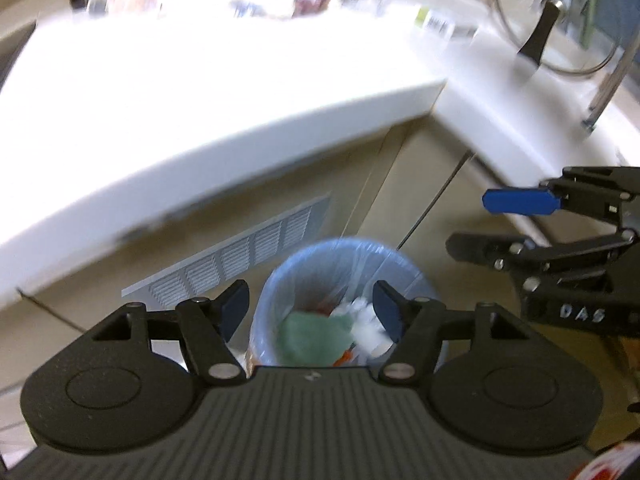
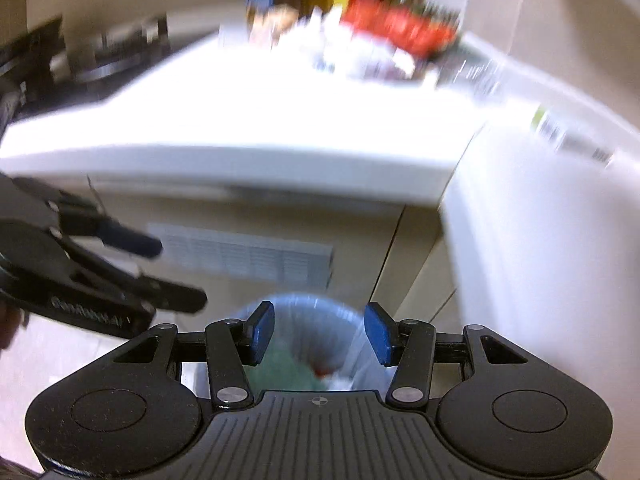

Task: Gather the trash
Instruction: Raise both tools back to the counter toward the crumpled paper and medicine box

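Left wrist: white countertop (image 1: pixel 200 92), cluttered far edge.

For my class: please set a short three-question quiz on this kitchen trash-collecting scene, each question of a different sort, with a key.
1. True or false: the left gripper is holding a piece of trash.
2. Multiple choice: the lined trash bin stands (A) on the white counter, (B) on the floor below the counter's edge, (C) in the sink.
3. Fill in: the large crumpled item in the bin is ____ in colour.

Key
1. False: nothing sits between its fingers.
2. B: it stands by the cabinet vent.
3. Green: the green wad lies beside white scraps.
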`<state>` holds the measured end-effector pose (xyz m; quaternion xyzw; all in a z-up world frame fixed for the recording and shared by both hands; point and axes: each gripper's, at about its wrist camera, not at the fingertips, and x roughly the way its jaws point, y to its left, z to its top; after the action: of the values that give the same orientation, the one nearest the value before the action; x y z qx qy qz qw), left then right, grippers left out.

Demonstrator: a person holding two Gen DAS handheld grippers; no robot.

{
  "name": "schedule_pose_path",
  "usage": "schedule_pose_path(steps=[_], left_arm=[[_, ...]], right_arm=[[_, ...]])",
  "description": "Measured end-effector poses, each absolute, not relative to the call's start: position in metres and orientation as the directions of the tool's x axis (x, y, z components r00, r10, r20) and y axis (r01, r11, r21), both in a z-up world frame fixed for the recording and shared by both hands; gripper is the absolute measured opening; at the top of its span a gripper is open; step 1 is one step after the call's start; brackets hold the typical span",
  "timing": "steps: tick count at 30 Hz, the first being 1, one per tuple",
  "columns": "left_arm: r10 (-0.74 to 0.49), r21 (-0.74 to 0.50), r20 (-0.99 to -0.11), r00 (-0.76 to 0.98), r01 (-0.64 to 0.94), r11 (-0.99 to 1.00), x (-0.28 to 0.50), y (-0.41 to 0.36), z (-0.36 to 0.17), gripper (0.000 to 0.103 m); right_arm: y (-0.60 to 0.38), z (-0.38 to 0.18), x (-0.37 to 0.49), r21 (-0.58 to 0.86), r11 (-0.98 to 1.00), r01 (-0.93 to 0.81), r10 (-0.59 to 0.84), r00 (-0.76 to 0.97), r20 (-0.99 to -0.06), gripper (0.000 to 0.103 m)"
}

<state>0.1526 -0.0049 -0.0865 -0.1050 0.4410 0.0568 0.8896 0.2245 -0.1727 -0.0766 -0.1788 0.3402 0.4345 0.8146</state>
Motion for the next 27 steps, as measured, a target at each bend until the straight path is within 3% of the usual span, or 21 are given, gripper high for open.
schedule_pose_path(steps=[10,11,13,15,27], left_arm=[[0.023,-0.117,-0.692,0.722,-0.144,0.983,0.175,-0.018,-0.026,0.067],[0.026,-0.119,-0.683,0.73,-0.147,0.982,0.18,-0.018,-0.021,0.067],[0.041,-0.115,-0.669,0.742,-0.158,0.981,0.19,-0.018,-0.014,0.068],[0.062,-0.108,-0.656,0.752,-0.175,0.979,0.2,-0.016,-0.007,0.068],[0.168,-0.059,-0.621,0.765,-0.26,0.964,0.265,-0.012,0.019,0.073]], right_arm=[[-0.203,-0.003,0.258,0.022,0.687,-0.726,0.616,0.567,-0.547,0.052],[-0.204,0.0,0.268,0.023,0.709,-0.705,0.601,0.587,-0.543,0.054],[-0.211,0.005,0.289,0.035,0.744,-0.667,0.576,0.614,-0.539,0.069],[-0.218,0.009,0.309,0.048,0.776,-0.629,0.551,0.638,-0.538,0.075],[-0.232,0.005,0.424,0.178,0.837,-0.518,0.516,0.637,-0.572,0.084]])
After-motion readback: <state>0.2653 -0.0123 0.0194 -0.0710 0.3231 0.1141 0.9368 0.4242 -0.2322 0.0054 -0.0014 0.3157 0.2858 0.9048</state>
